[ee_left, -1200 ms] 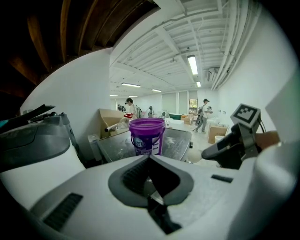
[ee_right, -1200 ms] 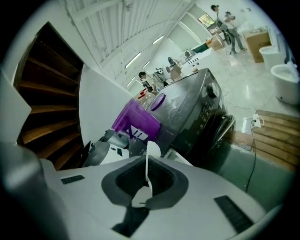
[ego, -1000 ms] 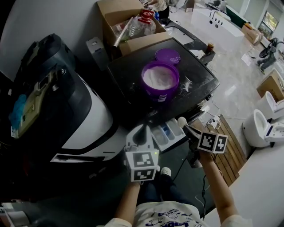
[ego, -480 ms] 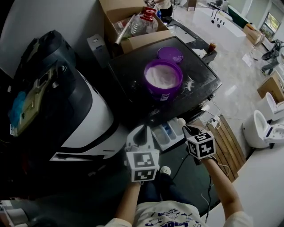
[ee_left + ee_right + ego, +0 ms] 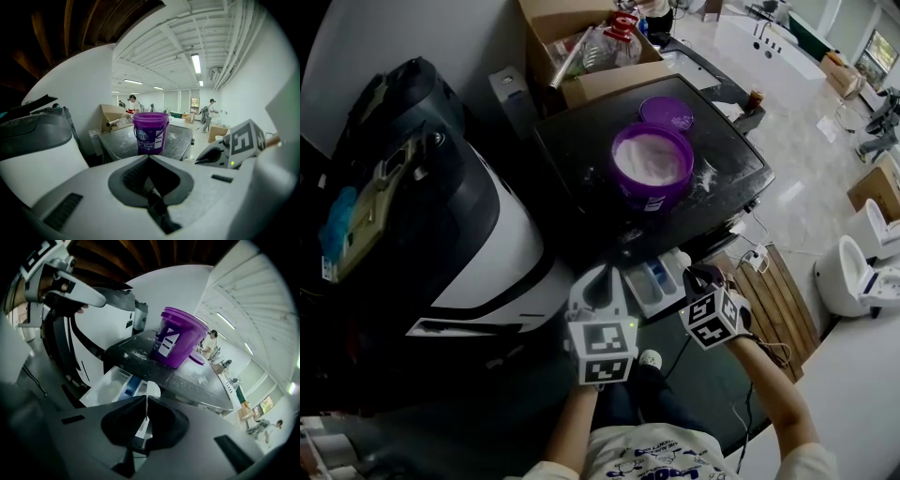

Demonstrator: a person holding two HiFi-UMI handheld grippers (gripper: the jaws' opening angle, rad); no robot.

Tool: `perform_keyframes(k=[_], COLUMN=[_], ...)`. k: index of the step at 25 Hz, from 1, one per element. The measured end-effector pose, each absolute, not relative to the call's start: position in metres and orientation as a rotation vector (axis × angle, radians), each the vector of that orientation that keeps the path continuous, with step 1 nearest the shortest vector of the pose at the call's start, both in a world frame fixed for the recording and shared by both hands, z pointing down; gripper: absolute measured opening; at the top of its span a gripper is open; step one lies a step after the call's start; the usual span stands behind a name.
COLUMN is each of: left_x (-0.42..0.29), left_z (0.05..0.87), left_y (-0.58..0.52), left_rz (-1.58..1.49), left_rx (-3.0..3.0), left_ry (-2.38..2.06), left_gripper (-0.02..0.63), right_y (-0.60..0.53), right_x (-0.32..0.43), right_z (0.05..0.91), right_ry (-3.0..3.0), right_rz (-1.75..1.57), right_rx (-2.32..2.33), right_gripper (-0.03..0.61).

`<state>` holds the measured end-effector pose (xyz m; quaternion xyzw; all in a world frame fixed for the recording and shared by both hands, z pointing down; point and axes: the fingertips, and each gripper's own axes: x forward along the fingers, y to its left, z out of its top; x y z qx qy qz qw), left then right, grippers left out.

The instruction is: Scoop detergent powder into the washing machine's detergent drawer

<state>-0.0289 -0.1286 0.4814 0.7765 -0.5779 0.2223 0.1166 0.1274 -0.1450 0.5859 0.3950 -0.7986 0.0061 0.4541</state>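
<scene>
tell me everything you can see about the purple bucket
The purple bucket is a round, plastic-looking tub, open and nearly full of white powder. It stands upright on the dark top of the washing machine, with a white label on its side and a thin handle hanging down. Its purple lid lies flat on the top just beyond it, and spilled powder dusts the surface nearby. Nothing reaches into it.

Purple bucket (image 5: 654,195), white powder (image 5: 652,157) and scoop (image 5: 151,390), blue-and-white drawer (image 5: 639,292).

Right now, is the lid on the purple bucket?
No, the bucket stands open with white powder showing, and its lid lies beside it.
</scene>
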Motion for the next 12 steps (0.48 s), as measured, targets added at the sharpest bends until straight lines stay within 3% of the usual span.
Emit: perform_keyframes(k=[12], left_x=[-0.035], left_z=[0.484], left_y=[-0.127], left_rz=[0.651], left_rx=[2.255], left_ry=[-1.703], left_gripper=[0.003], right_y=[-0.143], right_x=[0.121], right_z=[0.598], right_ry=[-1.739], right_rz=[-0.510], right_rx=[0.778], right_gripper=[0.020])
